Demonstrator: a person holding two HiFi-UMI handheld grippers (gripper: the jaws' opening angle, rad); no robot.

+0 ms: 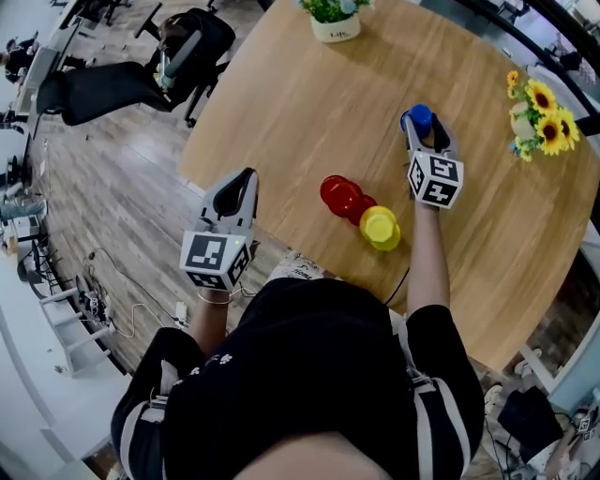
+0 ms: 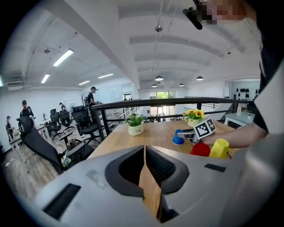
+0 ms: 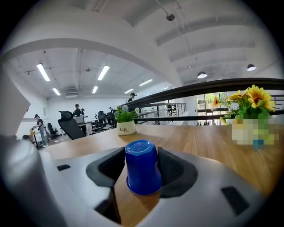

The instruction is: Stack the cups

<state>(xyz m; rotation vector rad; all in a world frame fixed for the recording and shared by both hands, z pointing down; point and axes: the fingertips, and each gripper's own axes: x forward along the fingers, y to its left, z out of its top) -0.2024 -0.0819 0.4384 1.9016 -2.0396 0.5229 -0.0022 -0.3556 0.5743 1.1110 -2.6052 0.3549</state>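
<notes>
Left gripper (image 1: 246,180) is nearest, at the near edge of the wooden table (image 1: 300,103). Its jaws are fully together with nothing in them.

Next out, the yellow cup (image 1: 381,228) is upside down and touching the red cup (image 1: 340,195). The red might be two nested cups; the head view is too coarse to say.

Beyond those is the blue cup (image 3: 142,170): glossy plastic, inverted, flat base up, sides flaring to the rim, standing on the wood. Right gripper (image 3: 142,163) has its jaws closed to the cup's width, pads against both sides.

Farthest back are a potted plant (image 1: 335,19) at the far edge and sunflowers (image 1: 539,108) on the right.
</notes>
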